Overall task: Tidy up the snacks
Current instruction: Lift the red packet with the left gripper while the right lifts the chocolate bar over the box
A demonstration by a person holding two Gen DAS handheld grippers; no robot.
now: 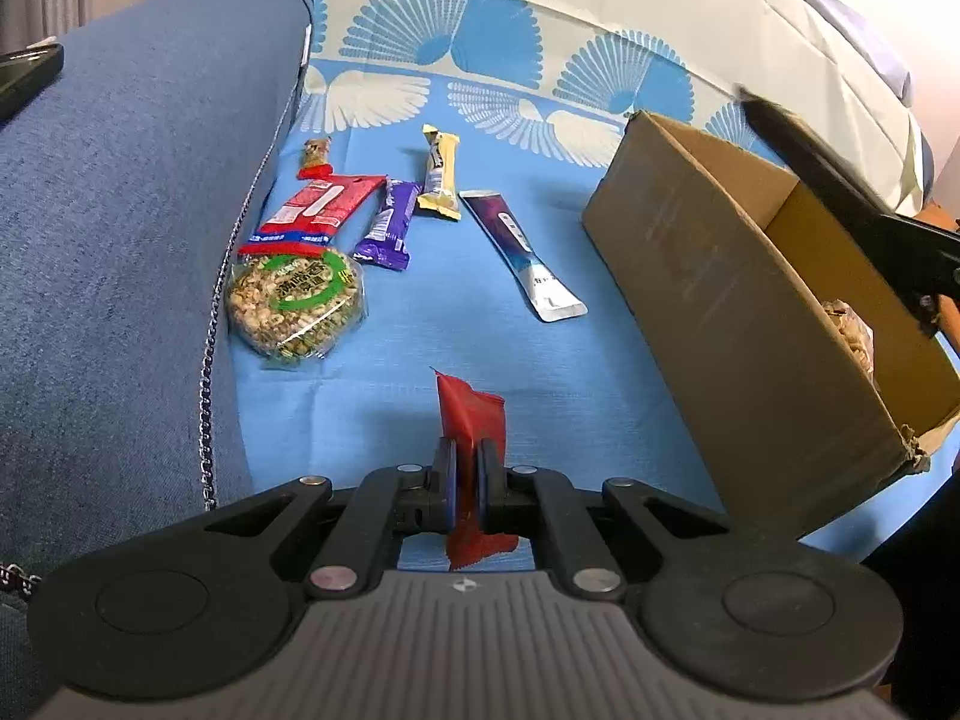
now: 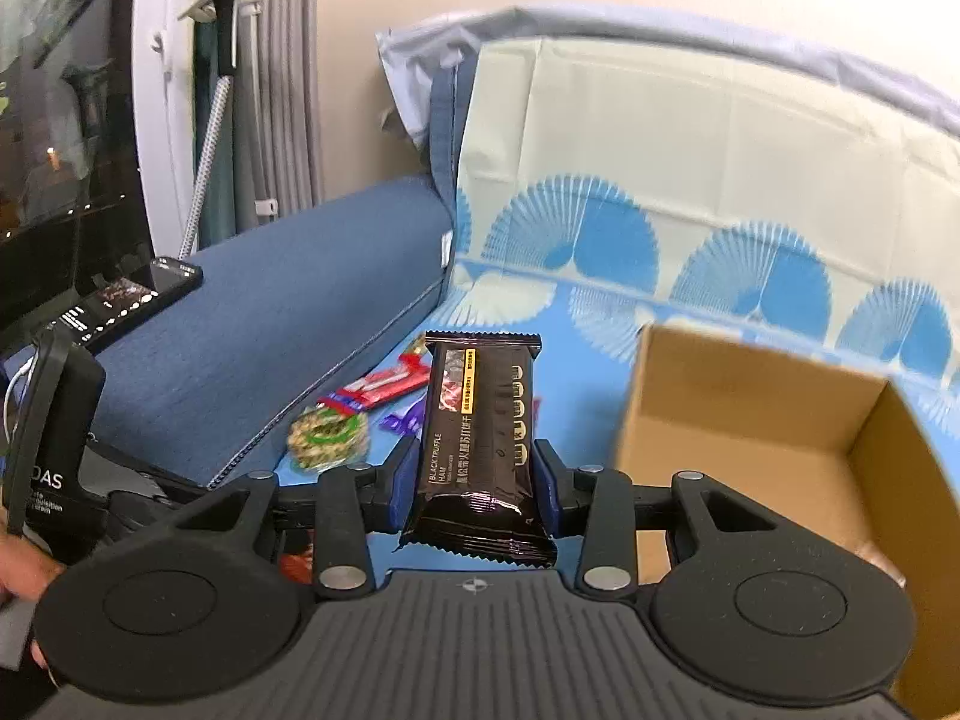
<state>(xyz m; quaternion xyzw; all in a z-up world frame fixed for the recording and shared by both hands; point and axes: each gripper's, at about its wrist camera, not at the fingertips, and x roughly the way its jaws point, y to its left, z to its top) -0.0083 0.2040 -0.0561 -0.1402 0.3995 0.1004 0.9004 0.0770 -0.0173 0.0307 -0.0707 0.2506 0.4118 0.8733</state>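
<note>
Nearest the left lens: left tongs (image 1: 466,477) clamped tight on a red snack packet (image 1: 471,420), pinched low and edge-on, most of the wrapper standing up past the pads. Right tongs (image 2: 474,483) part-open around a black truffle-ham cracker pack (image 2: 480,438), blue pads pressing its two long sides, pack held upright above the blue patterned sheet (image 1: 390,372).

Cardboard box (image 1: 708,276) open-topped, resting on the sheet to the right of the loose snacks; one pale snack (image 1: 849,330) visible inside against the near wall. In the right view, box mouth (image 2: 750,420) just beside and below the held pack.

Risks, judged:
- Red packet gripped by a thin edge; slippery film could slide out or swing on the way to the box.
- Both tongs heading for the same box mouth; collision likely if they arrive together.
- Box wall light; a knock from either tongs could shove or tip it.
- Black pack sticks up past the pads; could catch the box rim.

Count, loose on sheet: six. Round nut cake in clear wrap (image 1: 295,300), red-and-white packet (image 1: 312,207), small red-ended bar (image 1: 315,159), purple bar (image 1: 390,222), yellow bar (image 1: 441,171), purple-and-white sachet (image 1: 522,255). Held: two. In box: one seen. Box: one.
</note>
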